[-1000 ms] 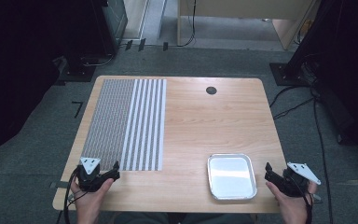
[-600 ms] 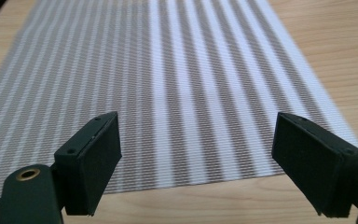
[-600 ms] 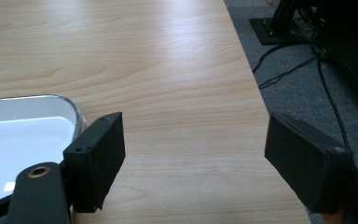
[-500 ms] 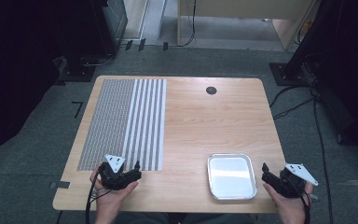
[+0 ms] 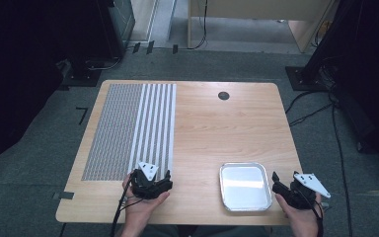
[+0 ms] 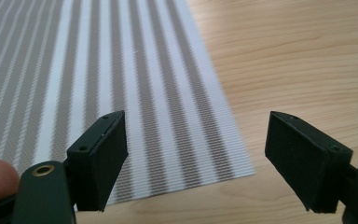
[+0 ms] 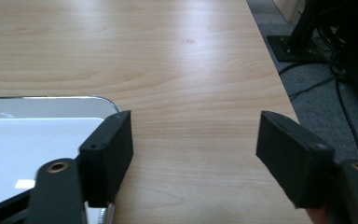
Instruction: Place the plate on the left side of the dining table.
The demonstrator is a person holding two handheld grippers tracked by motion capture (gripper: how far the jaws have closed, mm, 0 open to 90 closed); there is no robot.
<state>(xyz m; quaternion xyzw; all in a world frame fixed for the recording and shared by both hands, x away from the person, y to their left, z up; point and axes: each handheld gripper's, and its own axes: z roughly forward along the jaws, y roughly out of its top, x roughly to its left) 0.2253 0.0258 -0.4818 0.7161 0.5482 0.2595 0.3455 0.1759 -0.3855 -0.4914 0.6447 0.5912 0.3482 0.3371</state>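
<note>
Down at the near edge of the wooden surface (image 5: 217,128), the left claw (image 5: 154,181) hovers wide apart over the near right corner of the striped mat (image 5: 131,129). Well apart from it, the right claw (image 5: 282,186) also gapes wide, empty, just beside the metal tray (image 5: 245,186) at its right rim.

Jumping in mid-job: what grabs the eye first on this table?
The grey-and-white striped woven placemat covering the wooden table's left part stands out first. Next is the shiny rectangular metal tray near the front right edge. An open left tool sits at the mat's near corner; an open right tool sits just right of the tray.
</note>
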